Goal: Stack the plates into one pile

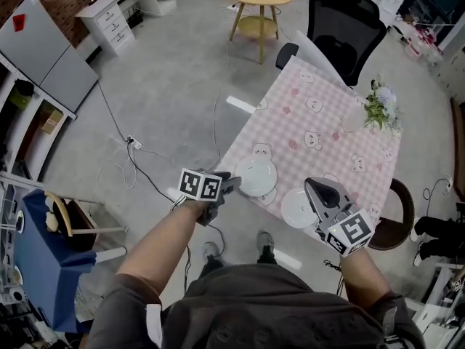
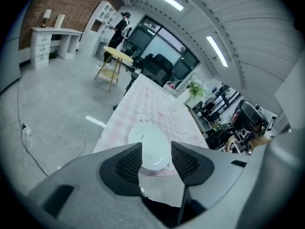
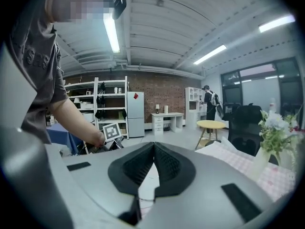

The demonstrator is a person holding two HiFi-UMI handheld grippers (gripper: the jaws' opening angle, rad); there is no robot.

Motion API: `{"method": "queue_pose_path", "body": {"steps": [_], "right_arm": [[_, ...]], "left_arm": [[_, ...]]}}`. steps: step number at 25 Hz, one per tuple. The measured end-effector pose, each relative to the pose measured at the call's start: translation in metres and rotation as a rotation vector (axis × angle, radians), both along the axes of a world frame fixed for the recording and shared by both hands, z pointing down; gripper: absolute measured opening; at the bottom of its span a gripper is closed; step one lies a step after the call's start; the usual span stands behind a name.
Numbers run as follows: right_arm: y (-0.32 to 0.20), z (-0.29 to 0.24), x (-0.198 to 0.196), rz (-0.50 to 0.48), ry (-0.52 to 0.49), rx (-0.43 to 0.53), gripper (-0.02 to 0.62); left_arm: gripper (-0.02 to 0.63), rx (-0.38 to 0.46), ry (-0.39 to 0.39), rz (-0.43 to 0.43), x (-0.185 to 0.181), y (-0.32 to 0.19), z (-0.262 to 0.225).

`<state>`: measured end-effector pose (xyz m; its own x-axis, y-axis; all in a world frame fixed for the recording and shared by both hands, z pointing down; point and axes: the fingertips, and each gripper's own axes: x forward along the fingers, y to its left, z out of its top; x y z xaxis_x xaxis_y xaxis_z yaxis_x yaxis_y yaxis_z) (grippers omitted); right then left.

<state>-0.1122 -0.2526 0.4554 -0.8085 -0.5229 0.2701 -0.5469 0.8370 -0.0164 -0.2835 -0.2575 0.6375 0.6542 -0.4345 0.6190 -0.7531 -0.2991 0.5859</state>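
- left gripper (image 1: 229, 185): at the table's near left edge. its jaws stand well apart and hold nothing. the left gripper view (image 2: 156, 152) shows the gap open, with the left plate framed in it.
- left plate (image 1: 256, 174): white and round, lying flat on the checked table (image 1: 327, 133) near the left edge. it lies just ahead of the left jaws, on their line and apart from the pads (image 2: 129, 163). the near rim faces the gripper. being round, it has no long axis, so the way in is rim-first. a second pale rim shows at its near side, but i cannot tell whether that is another plate.
- right plate (image 1: 298, 208): white and flat, near the left plate but apart from it, toward the near edge. it lies just left of the right gripper.
- right gripper (image 1: 312, 186): beside the right plate. in its own view (image 3: 153, 146) the jaw tips meet, and nothing is caught between them.
- reach, judged: each hand is nearest its own plate. the left hand looks set to take the left plate, and the pile is not yet started.
- views compared: only the head view shows both plates and the gap between them. only the left gripper view shows the plate (image 2: 151, 142) lined up inside the jaws. the right gripper view shows its jaws closed and the left hand (image 3: 97, 138) across from it, but no plate clearly.
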Motion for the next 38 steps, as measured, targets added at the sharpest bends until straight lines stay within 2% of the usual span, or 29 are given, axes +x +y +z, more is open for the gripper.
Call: {"method": "queue_pose_path", "body": {"steps": [7, 11, 14, 25, 26, 29, 31, 33, 36, 38], "right_arm": [[-0.008, 0.022, 0.016, 0.02, 0.007, -0.039, -0.006], [-0.012, 0.031, 0.023, 0.026, 0.007, -0.058, -0.006], [-0.012, 0.035, 0.028, 0.035, 0.011, -0.071, -0.006], [-0.014, 0.045, 0.031, 0.044, 0.01, -0.102, -0.006], [-0.014, 0.047, 0.031, 0.044, 0.011, -0.106, -0.006], [-0.014, 0.05, 0.033, 0.052, 0.013, -0.12, -0.006], [-0.013, 0.053, 0.034, 0.06, 0.014, -0.13, -0.007], [-0.013, 0.056, 0.037, 0.066, 0.018, -0.138, -0.006], [-0.016, 0.06, 0.04, 0.078, 0.015, -0.145, -0.006], [-0.018, 0.06, 0.042, 0.081, 0.015, -0.145, -0.006]], "left_arm": [[0.198, -0.135, 0.053, -0.063, 0.006, -0.018, 0.049], [0.206, -0.179, 0.022, -0.057, 0.009, -0.025, 0.063], [0.213, -0.198, -0.008, -0.042, 0.012, -0.025, 0.073], [0.21, -0.219, -0.002, -0.058, 0.017, -0.033, 0.081], [0.197, -0.22, -0.024, -0.064, 0.016, -0.033, 0.083], [0.098, -0.215, -0.153, -0.07, 0.009, -0.034, 0.088], [0.072, -0.209, -0.236, -0.051, 0.008, -0.033, 0.09], [0.075, -0.21, -0.299, -0.029, 0.009, -0.032, 0.092], [0.077, -0.226, -0.338, -0.009, 0.012, -0.034, 0.095], [0.075, -0.233, -0.322, -0.006, 0.011, -0.035, 0.095]]}}
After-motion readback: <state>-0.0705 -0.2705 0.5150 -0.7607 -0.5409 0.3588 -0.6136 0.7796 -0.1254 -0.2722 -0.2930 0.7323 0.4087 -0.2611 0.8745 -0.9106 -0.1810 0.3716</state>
